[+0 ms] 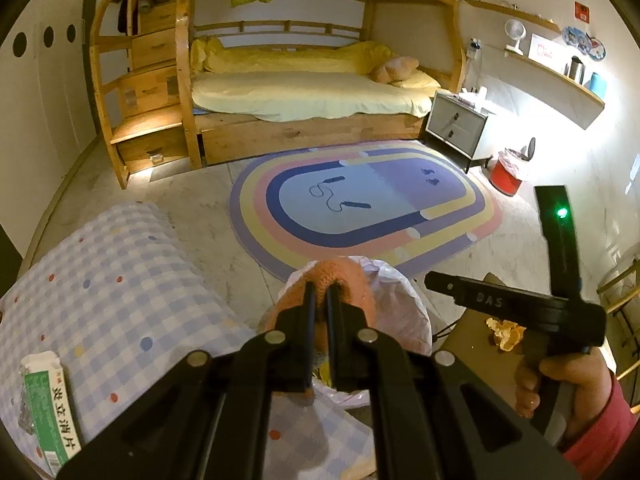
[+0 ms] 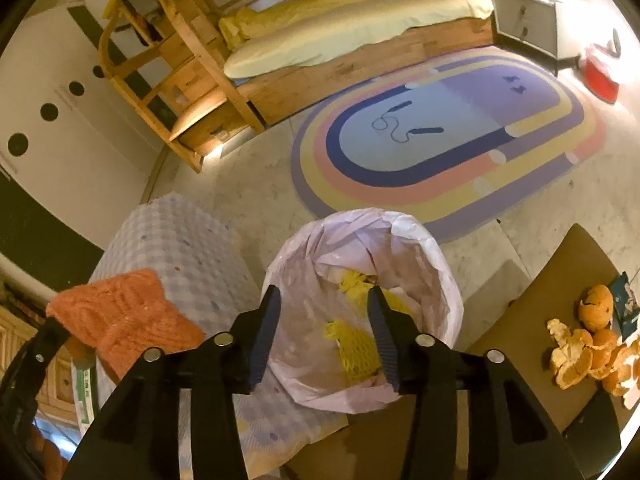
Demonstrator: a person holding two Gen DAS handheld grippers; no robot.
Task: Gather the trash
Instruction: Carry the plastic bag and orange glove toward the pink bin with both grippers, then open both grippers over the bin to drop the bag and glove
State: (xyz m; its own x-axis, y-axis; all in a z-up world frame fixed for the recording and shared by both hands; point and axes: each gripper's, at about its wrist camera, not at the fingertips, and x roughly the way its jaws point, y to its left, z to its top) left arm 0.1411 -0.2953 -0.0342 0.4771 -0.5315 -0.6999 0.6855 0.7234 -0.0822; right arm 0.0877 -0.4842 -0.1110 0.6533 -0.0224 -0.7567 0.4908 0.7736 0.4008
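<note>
Pinching an orange knitted piece [image 1: 340, 280], the left gripper [image 1: 319, 300] is held with its jaws pressed tight on the fabric, just above the lined trash bin [image 2: 424, 248]. Over that bin the right gripper [image 2: 324, 332] is seen with jaws spread and nothing between them; yellow foam netting [image 2: 356, 352] lies inside. Orange peels [image 2: 584, 352] are left on the brown worktop [image 2: 560, 264], right.

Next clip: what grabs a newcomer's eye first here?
The orange knit piece clamped in the shut left gripper, near the lined bin. The right gripper hangs open over that bin, yellow netting inside. Orange peels litter the brown table at right.
</note>
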